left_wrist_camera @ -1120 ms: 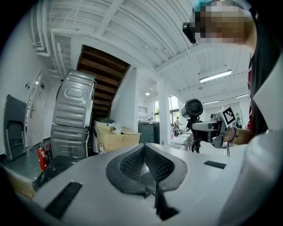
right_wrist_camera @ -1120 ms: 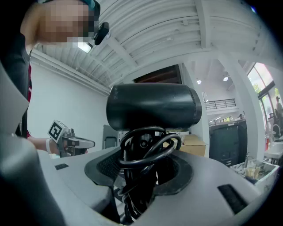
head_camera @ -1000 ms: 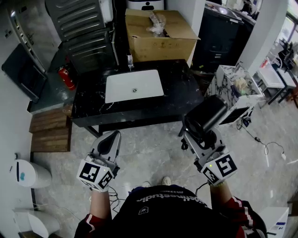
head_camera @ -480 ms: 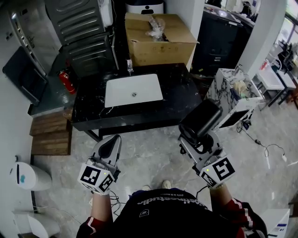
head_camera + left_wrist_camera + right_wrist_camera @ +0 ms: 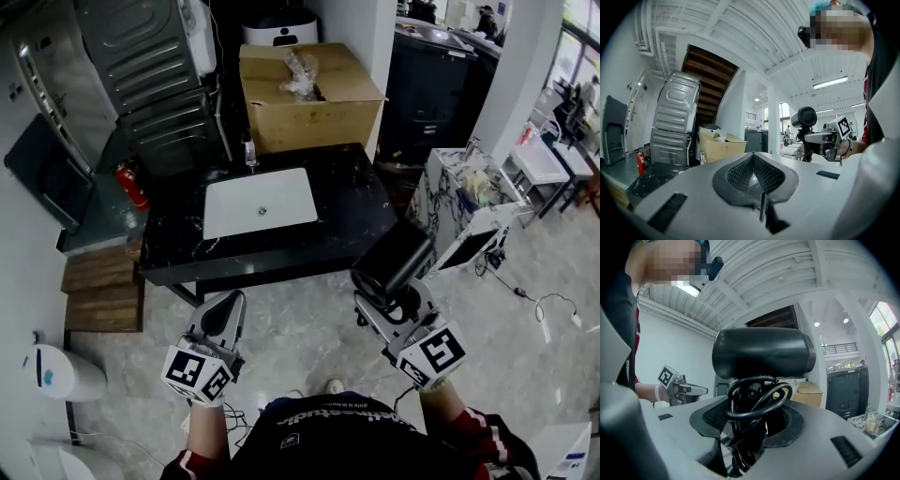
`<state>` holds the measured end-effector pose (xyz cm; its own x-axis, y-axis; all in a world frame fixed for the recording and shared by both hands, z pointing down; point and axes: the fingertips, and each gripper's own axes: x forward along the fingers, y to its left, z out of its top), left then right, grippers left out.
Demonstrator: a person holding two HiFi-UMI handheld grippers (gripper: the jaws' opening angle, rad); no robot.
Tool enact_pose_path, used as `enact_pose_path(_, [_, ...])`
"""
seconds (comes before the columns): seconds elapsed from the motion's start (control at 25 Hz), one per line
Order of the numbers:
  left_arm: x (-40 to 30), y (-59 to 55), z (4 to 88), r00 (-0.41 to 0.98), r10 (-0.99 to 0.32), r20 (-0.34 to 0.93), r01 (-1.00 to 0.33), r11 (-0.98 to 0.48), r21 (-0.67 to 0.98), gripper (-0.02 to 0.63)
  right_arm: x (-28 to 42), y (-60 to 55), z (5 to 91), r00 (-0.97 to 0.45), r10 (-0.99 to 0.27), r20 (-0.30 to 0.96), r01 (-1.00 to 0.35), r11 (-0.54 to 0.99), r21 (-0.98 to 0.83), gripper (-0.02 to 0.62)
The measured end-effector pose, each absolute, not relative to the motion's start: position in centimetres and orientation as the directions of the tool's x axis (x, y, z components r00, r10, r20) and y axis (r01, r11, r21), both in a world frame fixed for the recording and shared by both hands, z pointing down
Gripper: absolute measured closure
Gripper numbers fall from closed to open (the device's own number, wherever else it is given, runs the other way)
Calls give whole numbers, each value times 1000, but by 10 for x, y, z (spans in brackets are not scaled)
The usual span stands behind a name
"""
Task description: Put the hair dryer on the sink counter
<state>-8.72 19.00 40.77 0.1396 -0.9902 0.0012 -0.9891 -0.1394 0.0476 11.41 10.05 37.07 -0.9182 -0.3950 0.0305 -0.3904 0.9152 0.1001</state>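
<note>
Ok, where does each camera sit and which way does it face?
Head view: on the head, steeply down at the sink counter; left gripper, right gripper, shirt show.
Left gripper view: level along its shut jaws toward the cardboard box; shirt at right.
Right gripper view: along jaws clamped on the hair dryer; shirt at left.
Shared: all show the hair dryer.

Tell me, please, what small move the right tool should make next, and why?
Probably carry the right tool forward toward the sink counter: it holds the black hair dryer by its cord-wrapped handle, short of the counter, over the floor.
</note>
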Motion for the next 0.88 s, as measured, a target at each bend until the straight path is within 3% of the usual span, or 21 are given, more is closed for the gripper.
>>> enact_pose_path(0.88, [-40, 136, 397, 147, -989, 0, -988, -147, -37, 591, 159, 43, 375, -918, -397, 9, -395, 915, 78, 356])
